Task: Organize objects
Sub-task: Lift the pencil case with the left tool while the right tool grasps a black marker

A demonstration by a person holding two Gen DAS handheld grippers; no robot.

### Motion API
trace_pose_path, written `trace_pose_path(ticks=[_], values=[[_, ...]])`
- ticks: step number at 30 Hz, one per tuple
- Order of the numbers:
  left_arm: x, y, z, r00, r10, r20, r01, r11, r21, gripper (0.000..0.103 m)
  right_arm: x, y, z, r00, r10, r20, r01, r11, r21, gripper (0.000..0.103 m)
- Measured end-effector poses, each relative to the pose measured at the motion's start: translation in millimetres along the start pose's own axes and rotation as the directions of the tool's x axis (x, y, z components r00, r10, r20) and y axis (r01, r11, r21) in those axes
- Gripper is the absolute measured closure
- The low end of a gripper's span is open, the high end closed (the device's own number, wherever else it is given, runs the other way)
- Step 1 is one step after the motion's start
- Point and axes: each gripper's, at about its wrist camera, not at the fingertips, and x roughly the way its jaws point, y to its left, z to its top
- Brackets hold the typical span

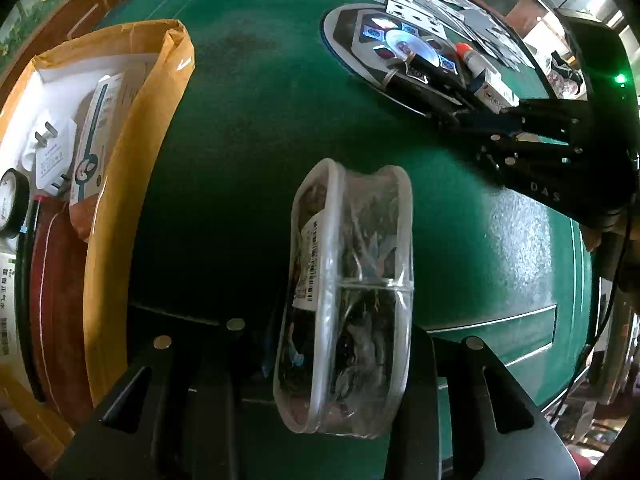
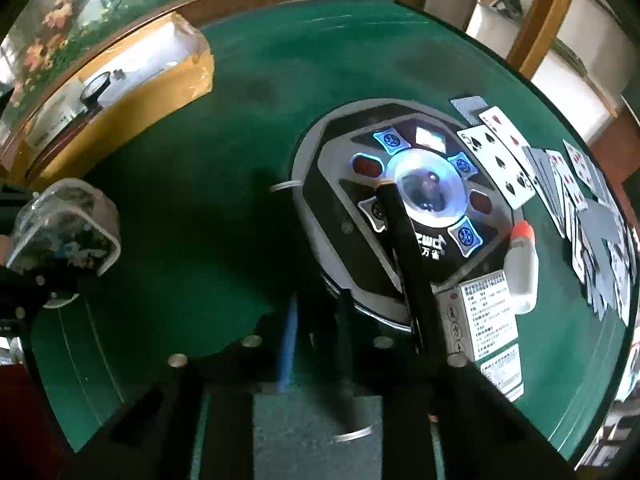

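Observation:
My left gripper [image 1: 346,320] is shut on a clear plastic pouch [image 1: 352,280] stuffed with small items and holds it on edge above the green table [image 1: 260,120]. From the right wrist view the pouch [image 2: 64,228] and left gripper [image 2: 44,280] are at the far left. A long black stick [image 2: 404,256] with a gold band at its far end lies across the table's centre console [image 2: 340,208]. My right gripper [image 2: 320,312] has its fingers close together at the stick's near end. The left wrist view shows that gripper [image 1: 448,114] meeting the black stick [image 1: 424,72].
An open cardboard box [image 1: 120,180] at the left holds a white charger plug [image 1: 50,152], a toothbrush pack [image 1: 96,132] and a tape roll [image 1: 12,200]. Right of the console lie a white bottle with an orange cap [image 2: 520,268], a printed white carton [image 2: 488,320] and spread playing cards [image 2: 504,160].

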Motion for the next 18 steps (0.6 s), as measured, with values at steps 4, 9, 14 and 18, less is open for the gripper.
trace_pose_path(ticks=[4, 9, 14, 18], values=[[1, -1, 2, 1.000, 0.000, -0.004, 0.000, 1.000, -0.004, 0.070, -5, 5, -9, 0.999, -0.010, -0.030, 0.012, 0.999, 0.049, 0.090], [0, -1, 0, 1.000, 0.001, 0.007, -0.001, 1.000, 0.014, 0.070, -16, 26, -33, 0.999, -0.029, -0.036, 0.034, 0.987, 0.158, 0.090], [0, -3, 0, 1.000, 0.011, 0.016, -0.011, 1.000, 0.021, 0.071, -35, 42, -42, 0.997, -0.074, 0.005, 0.070, 0.962, 0.265, 0.090], [0, -3, 1, 1.000, -0.007, 0.010, 0.007, 1.000, 0.029, 0.071, -45, 47, -40, 0.994, -0.106, 0.016, 0.096, 0.947, 0.308, 0.090]])
